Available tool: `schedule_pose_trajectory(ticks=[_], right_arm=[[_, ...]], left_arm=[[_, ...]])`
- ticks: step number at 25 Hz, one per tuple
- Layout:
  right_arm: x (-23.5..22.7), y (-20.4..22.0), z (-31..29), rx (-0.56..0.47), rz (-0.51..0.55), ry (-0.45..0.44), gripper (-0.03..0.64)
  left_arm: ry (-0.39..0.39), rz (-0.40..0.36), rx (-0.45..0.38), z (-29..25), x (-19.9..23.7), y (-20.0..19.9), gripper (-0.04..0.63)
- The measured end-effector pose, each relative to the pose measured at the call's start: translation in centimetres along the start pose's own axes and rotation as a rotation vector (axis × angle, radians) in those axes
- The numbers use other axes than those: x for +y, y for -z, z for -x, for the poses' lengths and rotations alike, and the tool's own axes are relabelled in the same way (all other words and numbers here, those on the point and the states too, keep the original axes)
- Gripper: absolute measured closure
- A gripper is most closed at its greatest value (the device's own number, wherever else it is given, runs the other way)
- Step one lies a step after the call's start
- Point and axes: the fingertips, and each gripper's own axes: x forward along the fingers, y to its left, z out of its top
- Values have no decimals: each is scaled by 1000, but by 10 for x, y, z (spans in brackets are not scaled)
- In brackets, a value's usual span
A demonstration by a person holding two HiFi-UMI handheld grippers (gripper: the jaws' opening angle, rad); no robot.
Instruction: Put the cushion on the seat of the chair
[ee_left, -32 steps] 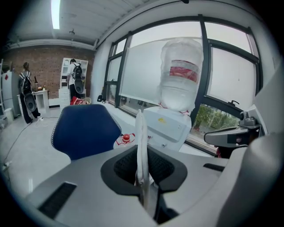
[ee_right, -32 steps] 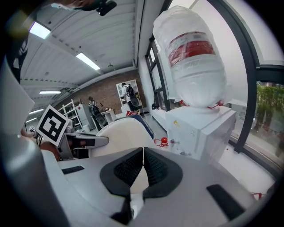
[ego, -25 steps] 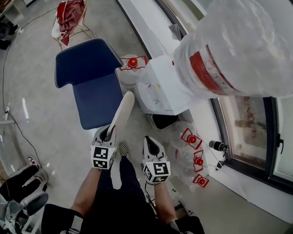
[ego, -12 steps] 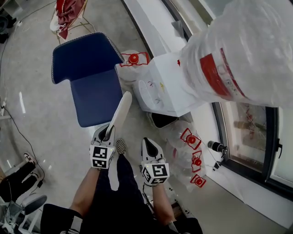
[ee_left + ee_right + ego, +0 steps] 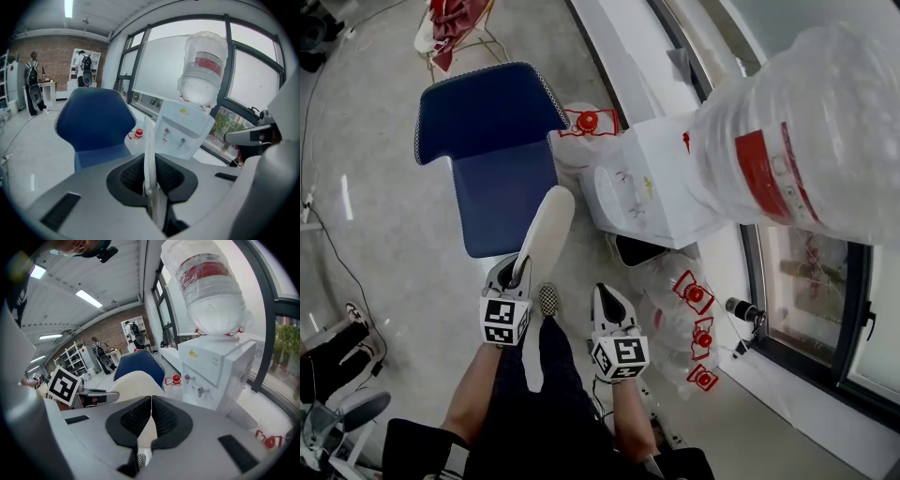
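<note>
A blue chair stands ahead of me, its seat (image 5: pixel 500 202) bare and its backrest (image 5: pixel 487 105) beyond it. My left gripper (image 5: pixel 517 270) is shut on the near edge of a thin white cushion (image 5: pixel 546 228), which stands on edge and reaches toward the seat's front right corner. In the left gripper view the cushion (image 5: pixel 148 150) rises as a narrow strip out of the shut left gripper (image 5: pixel 150 180), with the chair (image 5: pixel 96 119) behind it. My right gripper (image 5: pixel 610 302) hangs beside it, shut on nothing. The right gripper view shows that right gripper (image 5: pixel 151 416) closed and the cushion (image 5: pixel 133 383) at its left.
A white water dispenser (image 5: pixel 661 183) with a large wrapped bottle (image 5: pixel 811 141) stands right of the chair. Several red-capped bottles (image 5: pixel 694 295) lie on the floor by the window wall. A red cloth on a rack (image 5: pixel 455 19) is behind the chair. A cable (image 5: pixel 337 258) crosses the floor at left.
Both grippers have sunk a little, the cushion still in the left one. The head view has shifted slightly, so the chair sits differently in the frame.
</note>
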Motion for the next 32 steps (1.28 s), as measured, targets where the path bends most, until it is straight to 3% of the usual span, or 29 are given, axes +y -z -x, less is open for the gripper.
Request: schedule_pose_trajectory(ticks=[18,32], right_arm=[[59,4,-49,57,44,-66,588],[104,4,-108,81,64,-100,588]], left_arm=[[-54,59,-22,4,81,10,551],[-94,35,-25,-10,145,17,548]])
